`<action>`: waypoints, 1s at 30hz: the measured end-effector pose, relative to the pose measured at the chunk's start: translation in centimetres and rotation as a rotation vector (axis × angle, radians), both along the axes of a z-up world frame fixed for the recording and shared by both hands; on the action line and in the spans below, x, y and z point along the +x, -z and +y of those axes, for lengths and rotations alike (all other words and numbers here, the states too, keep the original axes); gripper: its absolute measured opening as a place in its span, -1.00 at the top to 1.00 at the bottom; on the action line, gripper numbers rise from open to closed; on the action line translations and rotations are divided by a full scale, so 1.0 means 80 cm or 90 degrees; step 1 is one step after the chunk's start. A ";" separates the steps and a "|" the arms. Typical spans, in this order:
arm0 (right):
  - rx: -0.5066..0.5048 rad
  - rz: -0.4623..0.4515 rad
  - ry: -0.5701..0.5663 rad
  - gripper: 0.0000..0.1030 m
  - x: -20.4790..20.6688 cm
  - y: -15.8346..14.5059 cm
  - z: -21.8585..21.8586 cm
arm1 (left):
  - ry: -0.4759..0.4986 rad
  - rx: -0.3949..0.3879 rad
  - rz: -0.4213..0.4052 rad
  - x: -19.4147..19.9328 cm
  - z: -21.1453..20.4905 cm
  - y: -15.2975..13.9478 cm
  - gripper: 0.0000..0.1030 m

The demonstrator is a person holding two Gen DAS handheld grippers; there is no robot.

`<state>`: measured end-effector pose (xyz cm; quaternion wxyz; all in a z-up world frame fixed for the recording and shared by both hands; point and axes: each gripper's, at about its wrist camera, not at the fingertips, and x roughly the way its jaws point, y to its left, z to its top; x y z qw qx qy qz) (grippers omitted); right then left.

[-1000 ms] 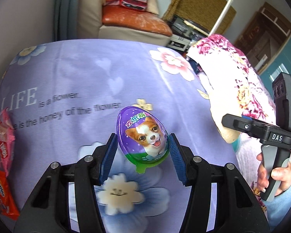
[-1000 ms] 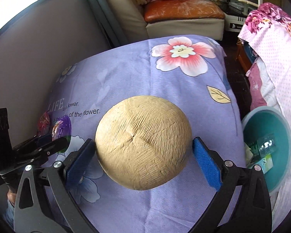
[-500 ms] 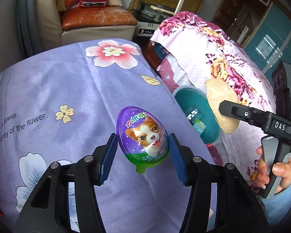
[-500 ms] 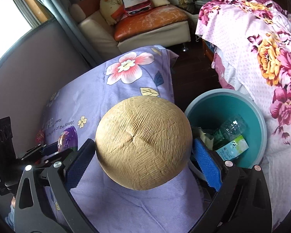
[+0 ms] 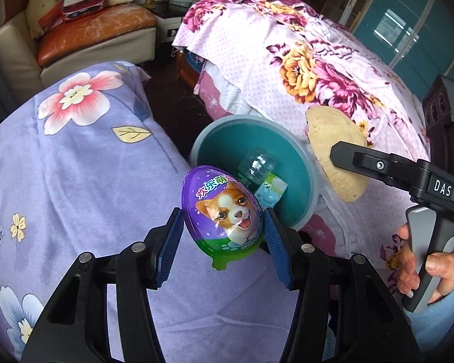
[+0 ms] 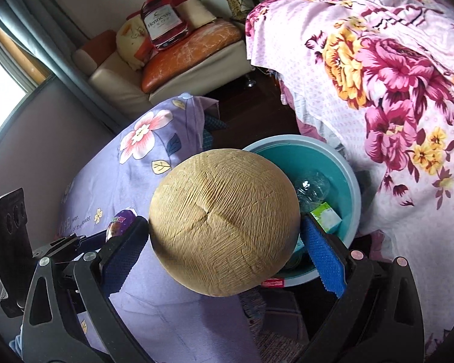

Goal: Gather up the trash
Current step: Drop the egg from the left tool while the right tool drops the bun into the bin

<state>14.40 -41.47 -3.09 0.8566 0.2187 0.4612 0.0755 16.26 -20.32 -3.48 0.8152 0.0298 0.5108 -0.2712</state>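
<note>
Left claw (image 5: 224,236): I pinch the purple toy egg (image 5: 222,211) by its sides, near the teal bin (image 5: 305,163).
Right claw (image 6: 224,236): clamped across the round tan husk (image 6: 224,224), over the bin's near left rim, probably for dropping.
Bin: holds a bottle (image 5: 257,163) and a carton (image 5: 271,189).

Setting: home, probably a bedroom.
Floral bedspread (image 6: 378,69), purple flowered sheet (image 5: 75,166), cushioned sofa (image 6: 172,60), teal basin (image 5: 290,163).
</note>
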 end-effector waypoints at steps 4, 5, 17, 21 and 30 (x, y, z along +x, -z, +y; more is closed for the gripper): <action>0.003 0.012 0.022 -0.86 0.002 0.011 -0.027 | 0.029 0.015 0.005 0.009 -0.039 0.010 -0.07; 0.004 0.015 0.025 -0.86 0.002 0.013 -0.030 | 0.034 0.018 0.006 0.011 -0.047 0.012 -0.07; -0.010 0.042 0.055 -0.86 0.005 0.038 -0.064 | 0.041 0.044 0.024 0.036 -0.096 0.051 -0.59; -0.013 0.047 0.057 -0.86 0.010 0.042 -0.062 | 0.026 0.044 0.034 0.039 -0.083 0.055 -0.59; -0.040 0.077 0.054 -0.86 0.025 0.053 -0.044 | -0.006 0.023 0.036 0.034 -0.044 0.044 -0.60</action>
